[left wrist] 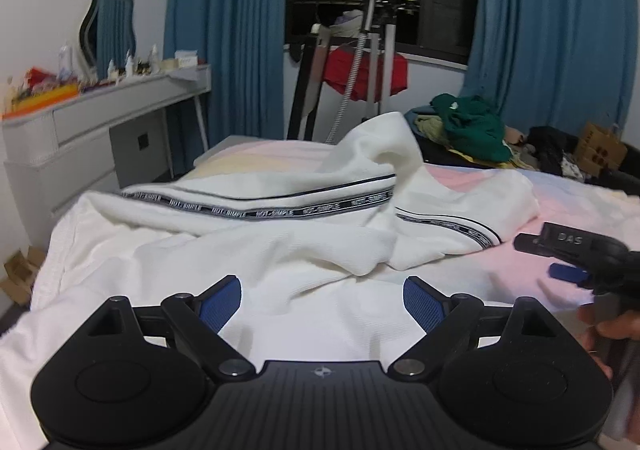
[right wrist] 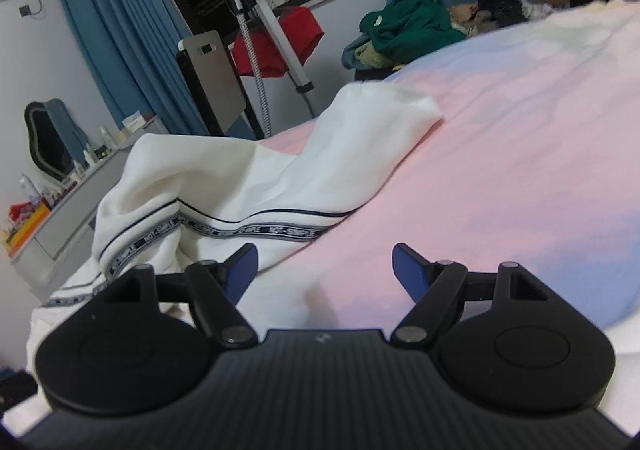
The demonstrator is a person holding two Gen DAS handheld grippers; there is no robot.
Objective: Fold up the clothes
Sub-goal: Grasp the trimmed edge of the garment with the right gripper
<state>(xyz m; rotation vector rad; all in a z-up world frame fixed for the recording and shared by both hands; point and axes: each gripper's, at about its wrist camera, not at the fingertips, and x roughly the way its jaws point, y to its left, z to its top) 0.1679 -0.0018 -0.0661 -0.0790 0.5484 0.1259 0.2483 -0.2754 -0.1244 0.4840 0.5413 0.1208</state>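
Observation:
A white garment (left wrist: pixel 248 246) with black lettered stripe bands lies crumpled on the pink bed (left wrist: pixel 520 270). My left gripper (left wrist: pixel 322 300) is open, low over the garment's near part, holding nothing. The right gripper (left wrist: pixel 560 250) shows at the right edge of the left wrist view, over the bedsheet beside the garment. In the right wrist view the right gripper (right wrist: pixel 324 268) is open and empty, over the pink sheet (right wrist: pixel 500 169), with the garment (right wrist: pixel 224 185) ahead and to the left. Its left finger (right wrist: pixel 242 266) overlaps the garment's edge in the image.
A pile of green and dark clothes (left wrist: pixel 472 125) and a cardboard box (left wrist: pixel 600 147) lie at the bed's far side. A garment steamer stand with red cloth (left wrist: pixel 368 69) stands by the window. A grey dresser (left wrist: pixel 92 129) with small items is at left.

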